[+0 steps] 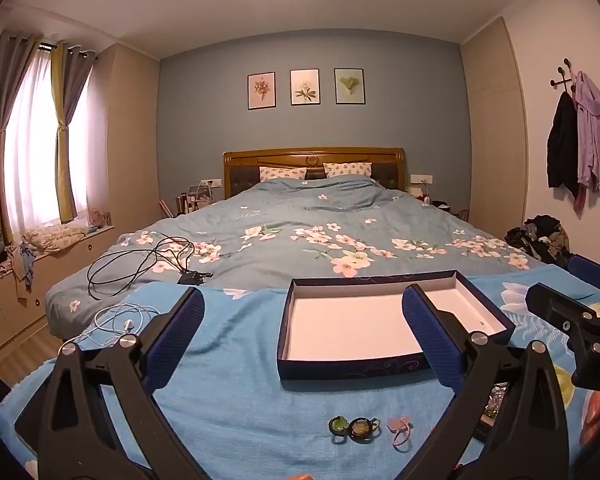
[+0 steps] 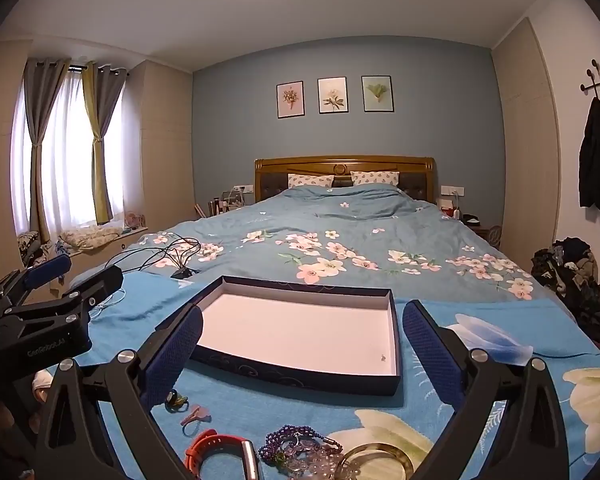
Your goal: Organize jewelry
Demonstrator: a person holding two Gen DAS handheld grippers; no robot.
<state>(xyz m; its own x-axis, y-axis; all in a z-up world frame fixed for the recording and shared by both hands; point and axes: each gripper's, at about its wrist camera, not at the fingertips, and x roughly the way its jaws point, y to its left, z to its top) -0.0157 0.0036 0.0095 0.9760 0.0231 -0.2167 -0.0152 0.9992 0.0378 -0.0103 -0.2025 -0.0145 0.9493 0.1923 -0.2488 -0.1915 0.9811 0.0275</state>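
Left gripper (image 1: 302, 334), right gripper (image 2: 302, 344): both hovering wide apart, carrying nothing. Box (image 2: 236, 362) lying at 12 o'clock; rings (image 1: 356, 429), beads (image 2: 296, 446) at 6. Sorting apparently just starting; next, picking one piece.

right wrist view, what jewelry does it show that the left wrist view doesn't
Only the right wrist view shows the orange bracelet, the purple bead necklace and the gold bangle. Only the left wrist view shows the green ring next to the dark round ring. Both show the open box, a pink ring and both open grippers, left gripper and right gripper.
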